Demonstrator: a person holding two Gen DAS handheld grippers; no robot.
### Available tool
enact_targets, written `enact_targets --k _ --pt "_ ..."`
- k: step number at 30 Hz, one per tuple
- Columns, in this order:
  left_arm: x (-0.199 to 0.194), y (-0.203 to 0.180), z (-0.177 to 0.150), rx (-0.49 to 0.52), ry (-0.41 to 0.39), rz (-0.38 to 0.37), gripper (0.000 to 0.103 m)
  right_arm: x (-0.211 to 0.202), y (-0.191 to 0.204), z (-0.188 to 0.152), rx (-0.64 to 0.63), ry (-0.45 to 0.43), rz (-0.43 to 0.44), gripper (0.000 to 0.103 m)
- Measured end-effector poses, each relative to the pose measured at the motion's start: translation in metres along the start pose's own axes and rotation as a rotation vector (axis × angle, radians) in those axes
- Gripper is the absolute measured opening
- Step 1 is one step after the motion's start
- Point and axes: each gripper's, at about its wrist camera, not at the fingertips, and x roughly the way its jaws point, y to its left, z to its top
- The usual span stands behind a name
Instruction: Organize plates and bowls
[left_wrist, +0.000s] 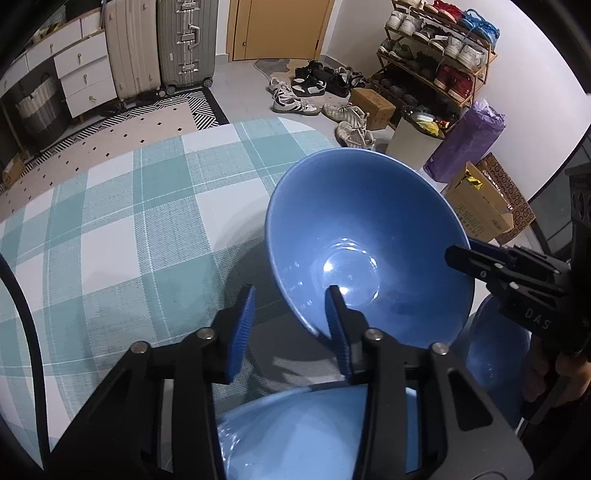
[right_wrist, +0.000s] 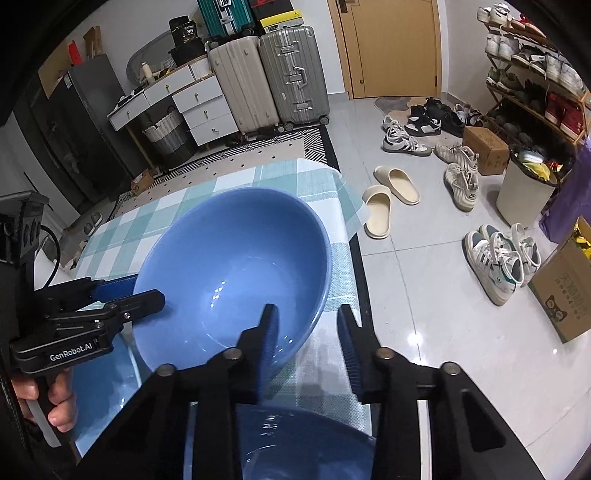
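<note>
Both grippers, left (left_wrist: 291, 328) and right (right_wrist: 310, 347), pinch opposite rims of the blue bowl (left_wrist: 369, 236), holding it tilted above the checked table (left_wrist: 129, 206), likely to share its weight for stacking

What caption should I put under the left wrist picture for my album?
Left gripper and right gripper hold a tilted blue bowl by its rim over a checked tablecloth.

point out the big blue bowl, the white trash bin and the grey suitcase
Blue bowl (left_wrist: 354, 236): left wrist view, inner wall.
White trash bin (right_wrist: 521, 188): right wrist view, side wall.
Grey suitcase (right_wrist: 291, 70): right wrist view, front face.
</note>
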Motion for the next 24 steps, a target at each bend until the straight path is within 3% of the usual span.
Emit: enact_targets --k 4,24 --pt "0.001 -0.006 0.0 0.019 -0.007 -0.009 0.02 -0.001 0.0 0.002 -0.014 -0.006 0.012 0.019" --pt "-0.026 -0.016 0.001 0.035 -0.077 0.002 0.02 -0.014 0.008 0.003 -0.026 -0.056 -0.019 0.018"
